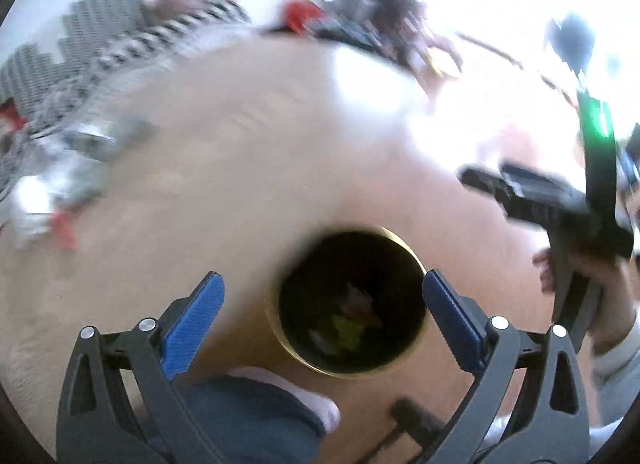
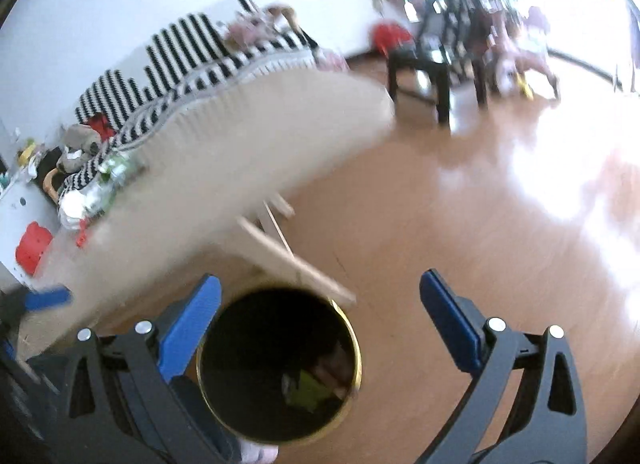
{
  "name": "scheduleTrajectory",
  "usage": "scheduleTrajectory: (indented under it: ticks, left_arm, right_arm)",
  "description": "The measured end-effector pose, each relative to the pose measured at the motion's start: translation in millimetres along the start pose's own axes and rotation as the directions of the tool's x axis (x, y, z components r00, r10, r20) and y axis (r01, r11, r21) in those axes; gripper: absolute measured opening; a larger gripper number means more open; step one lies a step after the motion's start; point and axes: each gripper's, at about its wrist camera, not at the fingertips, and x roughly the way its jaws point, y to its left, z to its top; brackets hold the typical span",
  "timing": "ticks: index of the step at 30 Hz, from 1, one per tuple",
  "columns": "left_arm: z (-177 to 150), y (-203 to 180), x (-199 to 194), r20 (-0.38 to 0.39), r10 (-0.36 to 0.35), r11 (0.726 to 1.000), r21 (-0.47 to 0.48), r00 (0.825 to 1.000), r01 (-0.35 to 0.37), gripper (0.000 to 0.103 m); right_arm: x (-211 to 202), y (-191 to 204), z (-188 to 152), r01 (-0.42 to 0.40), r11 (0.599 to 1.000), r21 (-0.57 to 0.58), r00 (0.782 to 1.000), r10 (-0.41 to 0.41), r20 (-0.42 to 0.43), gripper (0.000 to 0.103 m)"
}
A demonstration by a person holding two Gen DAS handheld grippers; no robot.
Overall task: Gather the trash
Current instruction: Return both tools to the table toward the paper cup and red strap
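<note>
A round dark bin with a gold rim point(image 1: 412, 260) stands on the floor beside the table, with scraps of green and pale trash point(image 1: 348, 330) at its bottom. My left gripper point(image 1: 323, 306) hovers above the bin's mouth, open, nothing between its blue pads. In the right wrist view the same bin point(image 2: 354, 348) lies low and left, trash point(image 2: 310, 386) inside. My right gripper point(image 2: 320, 304) is open and empty, its left pad over the bin's edge. The right gripper point(image 1: 520, 192) and the hand holding it also show at the right of the left wrist view.
A beige table point(image 2: 224, 144) carries a heap of wrappers and trash point(image 2: 94, 192) at its far left end. Behind stand a striped sofa point(image 2: 180, 52), a black side table point(image 2: 420, 68) and a red object point(image 2: 32, 246). Wooden floor point(image 2: 480, 224) spreads to the right.
</note>
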Motion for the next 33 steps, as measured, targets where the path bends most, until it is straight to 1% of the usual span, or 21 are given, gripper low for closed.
scheduleTrajectory:
  ticks: [2,4,5,6,9,10,12,13,15,18,20,21,23,24,26,27,28,29,30,32,33]
  left_arm:
    - [8.0,42.1,-21.7,0.051,0.100,0.994,-0.049,0.994,-0.097,0.096]
    - [9.7,92.1,-34.7,0.078,0.242,0.965,-0.119,0.967,-0.232,0.096]
    - [7.3,119.7,-38.2,0.072,0.302,0.944,-0.163,0.951,-0.288,0.096]
    - [2.1,151.9,-41.6,0.051,0.365,0.912,-0.221,0.929,-0.346,0.096]
    - [-15.8,221.0,-41.3,-0.005,0.450,0.840,-0.337,0.893,-0.425,0.096]
    - [-19.2,239.9,-39.2,-0.030,0.472,0.818,-0.359,0.881,-0.450,0.096]
    - [-23.2,271.3,-24.2,-0.074,0.499,0.787,-0.377,0.863,-0.488,0.096]
    - [-22.9,281.4,-20.0,-0.090,0.497,0.785,-0.378,0.863,-0.492,0.096]
    - [-18.6,298.8,-5.6,-0.110,0.482,0.789,-0.376,0.869,-0.486,0.096]
    - [-1.7,314.9,11.7,-0.128,0.455,0.818,-0.331,0.881,-0.471,0.096]
    - [6.4,318.6,23.8,-0.144,0.460,0.840,-0.250,0.876,-0.482,0.096]
    - [7.4,323.0,27.9,-0.148,0.466,0.844,-0.221,0.872,-0.489,0.096]
    - [0.7,331.6,35.9,-0.160,0.472,0.843,-0.206,0.867,-0.497,0.096]
    - [-5.6,337.3,38.0,-0.174,0.461,0.844,-0.217,0.870,-0.490,0.096]
    - [-15.0,346.3,41.2,-0.198,0.444,0.849,-0.218,0.874,-0.480,0.096]
    - [-19.4,349.0,40.8,-0.206,0.452,0.848,-0.204,0.868,-0.490,0.096]
    - [-21.7,350.3,40.4,-0.209,0.461,0.844,-0.195,0.862,-0.499,0.096]
    - [-22.5,352.3,40.3,-0.210,0.469,0.841,-0.190,0.858,-0.506,0.096]
    - [-23.0,353.9,40.2,-0.208,0.469,0.842,-0.190,0.859,-0.506,0.096]
    - [-21.2,356.3,41.9,-0.199,0.455,0.850,-0.192,0.868,-0.490,0.096]
    - [-19.7,357.2,42.9,-0.190,0.441,0.858,-0.198,0.877,-0.474,0.096]
  right_arm:
    - [4.3,34.1,19.1,-0.028,0.998,-0.062,0.999,0.030,0.026,0.096]
    - [18.8,77.3,33.1,-0.054,0.989,-0.137,0.998,0.057,0.020,0.096]
    - [28.4,98.4,36.7,-0.066,0.984,-0.166,0.998,0.068,0.006,0.096]
    - [38.8,121.0,40.2,-0.089,0.976,-0.198,0.996,0.088,-0.015,0.096]
    - [71.6,188.8,43.4,-0.157,0.941,-0.299,0.986,0.135,-0.095,0.096]
    - [82.4,212.6,41.2,-0.175,0.925,-0.337,0.982,0.142,-0.122,0.096]
    - [105.2,253.2,43.8,-0.206,0.894,-0.398,0.974,0.146,-0.175,0.096]
    - [115.7,269.5,44.7,-0.216,0.880,-0.423,0.969,0.142,-0.200,0.096]
    - [138.4,305.3,41.3,-0.245,0.840,-0.484,0.957,0.130,-0.259,0.096]
    - [159.9,346.7,40.8,-0.273,0.805,-0.527,0.947,0.128,-0.295,0.096]
    - [173.3,371.5,41.6,-0.287,0.792,-0.539,0.941,0.126,-0.315,0.096]
    - [182.0,384.3,40.8,-0.293,0.783,-0.548,0.936,0.119,-0.330,0.096]
    - [198.9,412.1,37.7,-0.294,0.759,-0.581,0.933,0.096,-0.346,0.096]
    - [207.2,423.6,34.6,-0.299,0.749,-0.591,0.929,0.088,-0.359,0.096]
    - [219.2,434.5,28.4,-0.311,0.742,-0.594,0.922,0.084,-0.377,0.096]
    - [223.7,436.2,24.4,-0.319,0.739,-0.594,0.918,0.086,-0.387,0.096]
    - [225.7,435.1,23.2,-0.340,0.745,-0.574,0.914,0.117,-0.389,0.096]
    - [225.1,432.3,21.9,-0.336,0.745,-0.576,0.918,0.124,-0.376,0.096]
    - [224.9,430.3,20.6,-0.341,0.743,-0.575,0.918,0.133,-0.373,0.096]
    - [224.8,427.2,19.3,-0.350,0.738,-0.576,0.918,0.147,-0.369,0.096]
    - [225.3,426.5,19.2,-0.353,0.737,-0.576,0.916,0.148,-0.372,0.096]
